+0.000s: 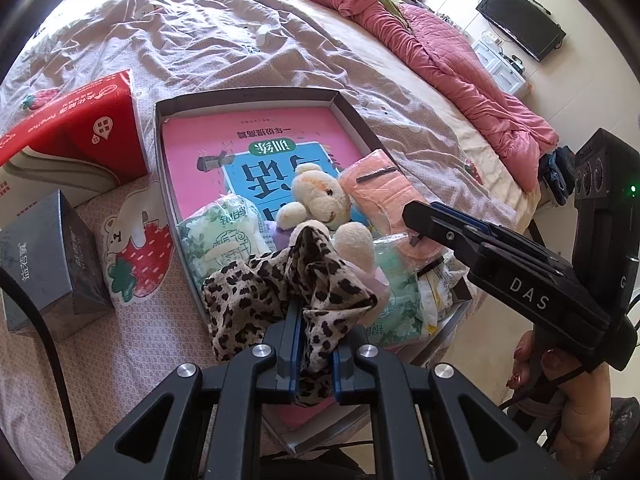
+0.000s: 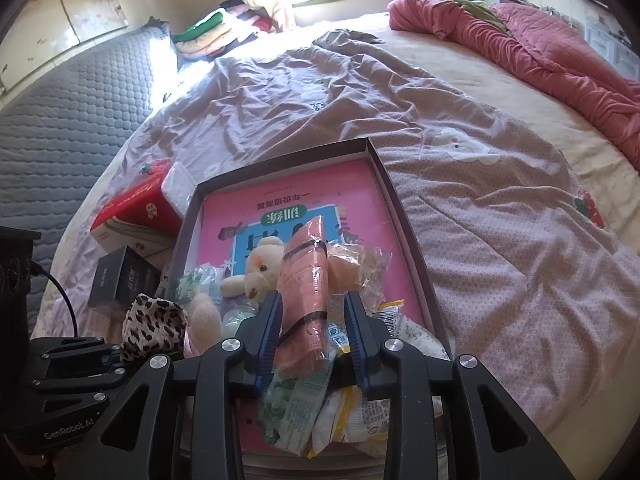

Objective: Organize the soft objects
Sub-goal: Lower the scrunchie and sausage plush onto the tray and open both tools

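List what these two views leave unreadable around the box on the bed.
- Pink book: lower cover hidden by the plush bear and packets, both views.
- Leopard cloth: its end is hidden between the left hand-held gripper fingers, left view.
- Box: near edge is hidden behind the right hand-held gripper, right view.

One plush bear (image 1: 320, 200), one leopard cloth (image 1: 288, 288), perhaps three green tissue packs (image 1: 220, 236), two boxes (image 1: 72, 136).
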The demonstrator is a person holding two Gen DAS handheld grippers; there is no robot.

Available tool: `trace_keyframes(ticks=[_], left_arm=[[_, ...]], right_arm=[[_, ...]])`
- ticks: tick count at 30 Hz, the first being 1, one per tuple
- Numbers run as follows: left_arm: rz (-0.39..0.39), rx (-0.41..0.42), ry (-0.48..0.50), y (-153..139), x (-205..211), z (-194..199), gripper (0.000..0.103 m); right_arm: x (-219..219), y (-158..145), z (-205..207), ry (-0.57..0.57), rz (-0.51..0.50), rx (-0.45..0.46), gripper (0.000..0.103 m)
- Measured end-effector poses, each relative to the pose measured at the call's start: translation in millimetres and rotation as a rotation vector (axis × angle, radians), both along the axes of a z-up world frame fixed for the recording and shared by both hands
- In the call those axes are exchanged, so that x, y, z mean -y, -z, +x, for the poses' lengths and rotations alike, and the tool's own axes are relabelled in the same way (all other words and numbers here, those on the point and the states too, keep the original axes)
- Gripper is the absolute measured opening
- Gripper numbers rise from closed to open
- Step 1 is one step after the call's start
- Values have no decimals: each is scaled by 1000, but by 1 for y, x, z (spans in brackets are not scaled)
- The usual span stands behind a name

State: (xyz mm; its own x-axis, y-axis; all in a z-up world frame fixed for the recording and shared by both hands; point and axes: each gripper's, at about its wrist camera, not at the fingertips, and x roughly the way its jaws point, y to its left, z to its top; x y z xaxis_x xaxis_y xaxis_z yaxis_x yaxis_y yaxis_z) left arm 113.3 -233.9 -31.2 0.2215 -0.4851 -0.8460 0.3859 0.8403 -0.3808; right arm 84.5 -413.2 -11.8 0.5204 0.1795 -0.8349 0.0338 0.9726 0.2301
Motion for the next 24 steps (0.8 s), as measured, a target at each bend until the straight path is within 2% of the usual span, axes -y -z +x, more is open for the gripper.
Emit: trace_keyframes(ticks=[5,14,17,24], left_arm=[[-22,-15,-9,0,-1,0,13],[-40,-1,-4,-7,3,0,35],[-41,10,-10,-9,3,-1,42],[-40,26,-22,-13,0,0,51]], right_arm=[[-1,-5,-1,0,-13,7,36],[-1,-13,-3,-1,-24,19,40],[-2,-14,-4,0,-18,18,49],[-1,-15,-8,16,-42,15,55]])
